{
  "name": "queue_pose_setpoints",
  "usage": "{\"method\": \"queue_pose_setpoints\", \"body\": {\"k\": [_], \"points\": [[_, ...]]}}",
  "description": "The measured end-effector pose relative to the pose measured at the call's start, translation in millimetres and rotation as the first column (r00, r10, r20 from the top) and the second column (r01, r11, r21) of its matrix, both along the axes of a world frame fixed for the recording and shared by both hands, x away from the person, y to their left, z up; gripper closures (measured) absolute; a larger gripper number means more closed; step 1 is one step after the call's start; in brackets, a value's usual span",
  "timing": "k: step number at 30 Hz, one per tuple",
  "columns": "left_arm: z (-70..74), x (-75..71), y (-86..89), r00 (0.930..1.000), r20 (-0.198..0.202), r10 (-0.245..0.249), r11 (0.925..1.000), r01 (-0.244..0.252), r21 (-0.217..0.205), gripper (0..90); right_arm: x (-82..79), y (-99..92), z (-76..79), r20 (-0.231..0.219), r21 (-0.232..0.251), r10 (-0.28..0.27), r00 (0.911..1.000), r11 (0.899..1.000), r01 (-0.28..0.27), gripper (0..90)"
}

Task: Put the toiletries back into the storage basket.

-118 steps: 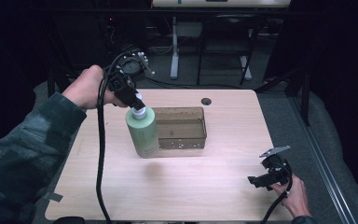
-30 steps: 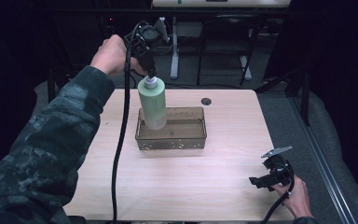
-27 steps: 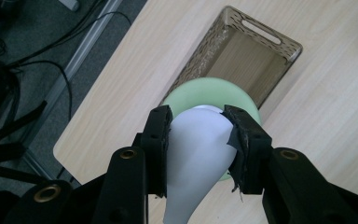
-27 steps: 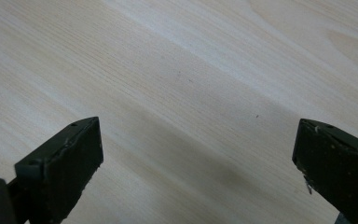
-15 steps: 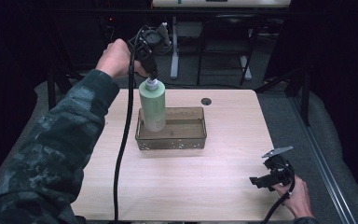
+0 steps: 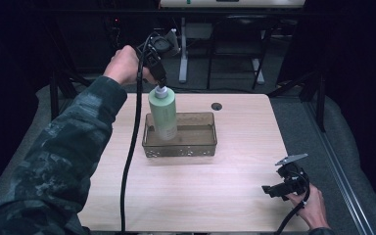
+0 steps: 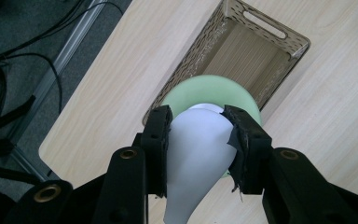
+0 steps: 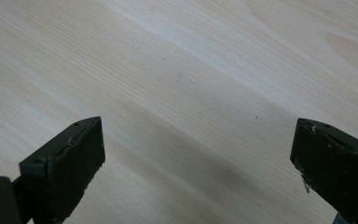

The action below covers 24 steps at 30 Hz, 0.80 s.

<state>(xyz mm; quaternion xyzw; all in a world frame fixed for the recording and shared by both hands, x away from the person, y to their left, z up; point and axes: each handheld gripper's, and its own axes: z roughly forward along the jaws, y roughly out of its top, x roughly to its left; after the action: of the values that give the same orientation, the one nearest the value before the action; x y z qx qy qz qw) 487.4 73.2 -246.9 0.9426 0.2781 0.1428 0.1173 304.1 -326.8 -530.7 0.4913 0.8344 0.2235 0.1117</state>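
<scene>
While fingers grip, one bottle (image 6: 162, 116); one tray (image 6: 200, 145)

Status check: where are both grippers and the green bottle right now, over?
Left gripper shut on bottle by its white cap, upright at the left end of the tray. Right gripper open over bare table. Nothing in the way.

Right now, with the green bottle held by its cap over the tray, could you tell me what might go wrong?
1. The left gripper pinches only the white cap of the green bottle, so the tall body could swing or slip free.
2. The bottle stands at the left end of the tray; released tilted, it might topple onto the rim.
3. The right gripper rests open far away, too distant to steady anything.
</scene>
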Motion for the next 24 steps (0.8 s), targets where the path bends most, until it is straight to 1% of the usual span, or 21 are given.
{"method": "queue_pose_setpoints", "body": {"k": [3, 4, 7, 11, 13, 17, 23, 24], "points": [[-2.9, -0.1, 0.5, 1.0000, -0.003, 0.003, 1.0000, -0.003, -0.005, 62.8, 0.0, -0.5, 0.7, 0.004, -0.005, 0.002, 1.0000, 1.000, -0.002, 2.5], [-3.9, 0.0, 0.9, 1.0000, -0.007, 0.002, 1.0000, -0.002, -0.004, 62.8, -0.3, 0.1, 0.8, 0.001, 0.004, -0.002, 1.0000, 1.000, 0.002, 2.6], [-7.5, 0.6, 2.7, 1.0000, -0.009, 0.003, 0.9999, -0.003, -0.011, 62.8, -0.4, 0.1, 0.2, 0.002, -0.003, 0.000, 1.0000, 1.000, 0.000, 2.6], [-13.6, 1.0, 5.3, 0.9998, -0.018, 0.003, 0.9999, -0.004, -0.013, 62.8, -0.7, 1.0, 0.7, -0.001, 0.004, -0.002, 1.0000, 1.000, 0.002, 2.7], [-17.0, 1.7, 7.1, 0.9997, -0.023, 0.004, 0.9999, -0.004, -0.016, 62.8, -0.3, 0.4, 0.4, 0.004, -0.011, 0.006, 1.0000, 1.000, -0.006, 2.7], [-22.6, 2.1, 9.4, 0.9997, -0.023, 0.009, 0.9996, -0.010, -0.025, 62.8, -0.6, 1.0, 0.3, -0.002, -0.004, 0.006, 1.0000, 1.000, -0.006, 2.8], [-30.9, 2.6, 12.3, 0.9994, -0.035, 0.006, 0.9996, -0.007, -0.028, 62.7, -0.7, 0.9, 0.0, -0.001, -0.017, 0.008, 1.0000, 1.000, -0.008, 2.8], [-32.3, 3.0, 13.0, 0.9994, -0.035, 0.006, 0.9995, -0.007, -0.030, 62.8, -0.8, 1.2, 0.1, -0.003, -0.012, 0.006, 1.0000, 1.000, -0.006, 2.8]]}}
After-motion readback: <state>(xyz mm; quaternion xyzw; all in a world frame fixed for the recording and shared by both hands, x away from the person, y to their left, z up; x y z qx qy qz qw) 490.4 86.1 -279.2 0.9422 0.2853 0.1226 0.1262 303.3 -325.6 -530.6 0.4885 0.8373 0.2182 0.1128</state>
